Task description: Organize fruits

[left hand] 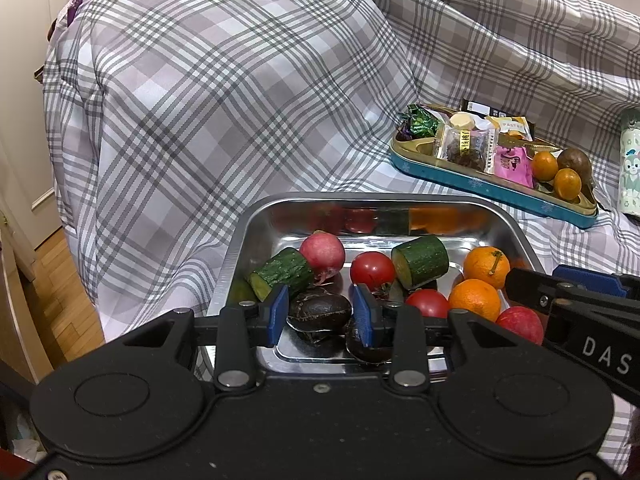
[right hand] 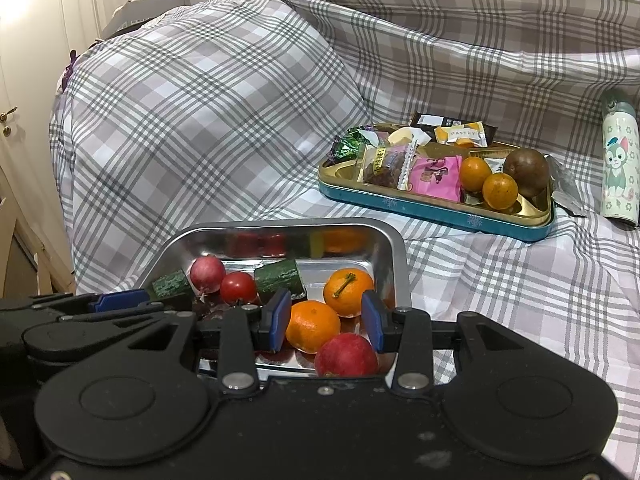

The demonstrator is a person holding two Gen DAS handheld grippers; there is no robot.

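Jaws of both grippers gape over the steel tray [left hand: 230,264]; left gripper [left hand: 321,314] half hides dark chestnuts [left hand: 320,310], cucumber chunks [left hand: 420,260] lying sideways.

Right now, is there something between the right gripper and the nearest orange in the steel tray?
Nothing visible. The right gripper is open, and the nearest orange sits in the steel tray right between its fingers, beside a red apple.

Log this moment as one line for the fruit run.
left gripper: open above dark fruit | right gripper: open above oranges | steel tray: full
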